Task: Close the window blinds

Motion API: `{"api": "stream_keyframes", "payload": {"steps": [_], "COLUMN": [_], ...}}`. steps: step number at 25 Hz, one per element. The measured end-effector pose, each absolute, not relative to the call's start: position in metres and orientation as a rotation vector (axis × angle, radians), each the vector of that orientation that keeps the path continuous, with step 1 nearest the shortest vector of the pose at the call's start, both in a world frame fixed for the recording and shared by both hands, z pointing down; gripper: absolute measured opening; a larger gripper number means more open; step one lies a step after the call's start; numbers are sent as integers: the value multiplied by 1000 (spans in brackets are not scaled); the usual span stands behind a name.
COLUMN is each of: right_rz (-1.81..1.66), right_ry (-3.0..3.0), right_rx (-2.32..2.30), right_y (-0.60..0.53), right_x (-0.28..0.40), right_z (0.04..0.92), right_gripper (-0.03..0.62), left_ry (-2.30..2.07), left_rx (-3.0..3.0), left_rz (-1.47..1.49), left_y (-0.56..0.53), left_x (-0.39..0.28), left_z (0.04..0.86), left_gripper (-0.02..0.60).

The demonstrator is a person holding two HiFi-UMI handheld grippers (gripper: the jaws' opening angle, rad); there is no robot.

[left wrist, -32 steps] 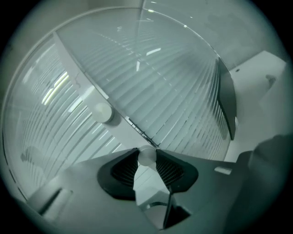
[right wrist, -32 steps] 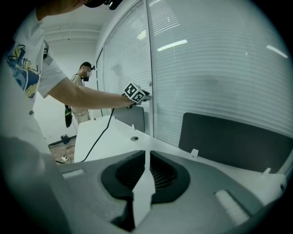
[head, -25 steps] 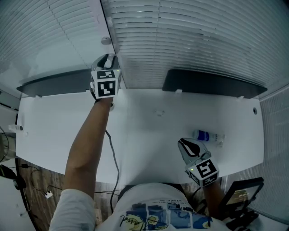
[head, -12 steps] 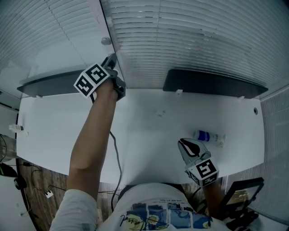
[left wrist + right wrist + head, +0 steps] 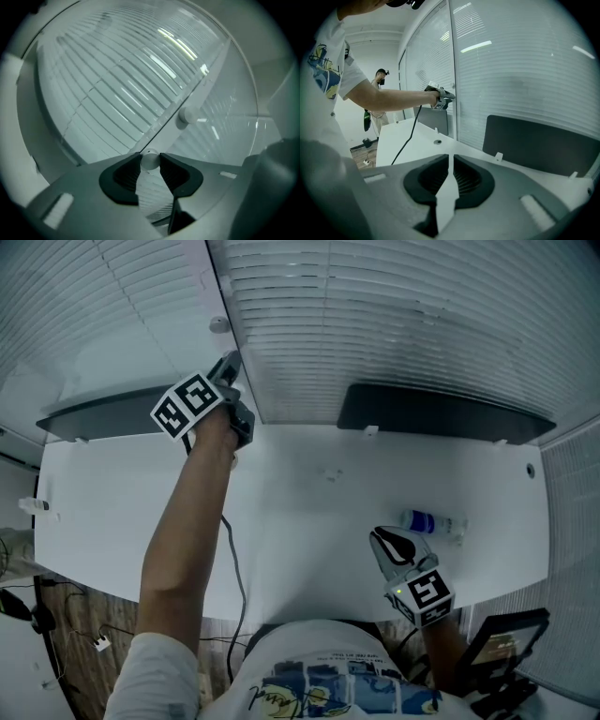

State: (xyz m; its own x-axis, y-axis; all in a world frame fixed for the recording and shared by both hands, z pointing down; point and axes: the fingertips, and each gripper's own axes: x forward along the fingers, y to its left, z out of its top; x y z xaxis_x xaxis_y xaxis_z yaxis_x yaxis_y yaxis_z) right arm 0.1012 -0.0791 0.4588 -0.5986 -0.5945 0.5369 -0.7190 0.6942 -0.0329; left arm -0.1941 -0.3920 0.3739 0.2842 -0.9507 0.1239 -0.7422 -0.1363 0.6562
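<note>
Two white slatted blinds (image 5: 394,315) hang side by side behind the desk, with a frame post between them. A thin tilt wand (image 5: 165,127) runs down along that post. My left gripper (image 5: 231,371) is raised to the post, rolled onto its side, and shut on the wand's rounded white lower end (image 5: 150,161). Its jaws have just eased slightly wider, with the wand still between the pads. From the right gripper view the left gripper (image 5: 446,96) shows against the post. My right gripper (image 5: 389,545) rests low over the desk's near edge, shut (image 5: 450,161) and holding nothing.
The white desk (image 5: 309,512) bears a small water bottle (image 5: 433,522) just beyond the right gripper. Two dark panels (image 5: 441,413) stand along its back edge. A cable (image 5: 230,549) trails over the near edge. A black stand (image 5: 502,643) is at lower right. A person (image 5: 379,93) stands far left.
The left gripper rolled about its own axis while staying at the wand; its marker cube swung from facing me to the left. The right gripper stayed still.
</note>
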Motion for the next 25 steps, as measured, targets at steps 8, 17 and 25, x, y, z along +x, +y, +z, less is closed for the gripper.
{"api": "stream_keyframes", "payload": {"steps": [8, 17, 25], "right_rz": [333, 339, 346], "right_ry": [-2410, -2408, -2403], "right_rx": [1010, 1014, 1014], "right_y": [-79, -78, -78], "right_x": [103, 103, 104], "right_z": [459, 459, 460], "right_gripper": [21, 21, 21], "left_ry": [-1967, -2175, -2181], "left_rx": [2372, 2559, 2512], "left_rz": [566, 1772, 2117], "left_y": [-386, -383, -385], "left_x": [-187, -170, -168], "left_z": [361, 372, 380], "left_gripper": [198, 178, 133]}}
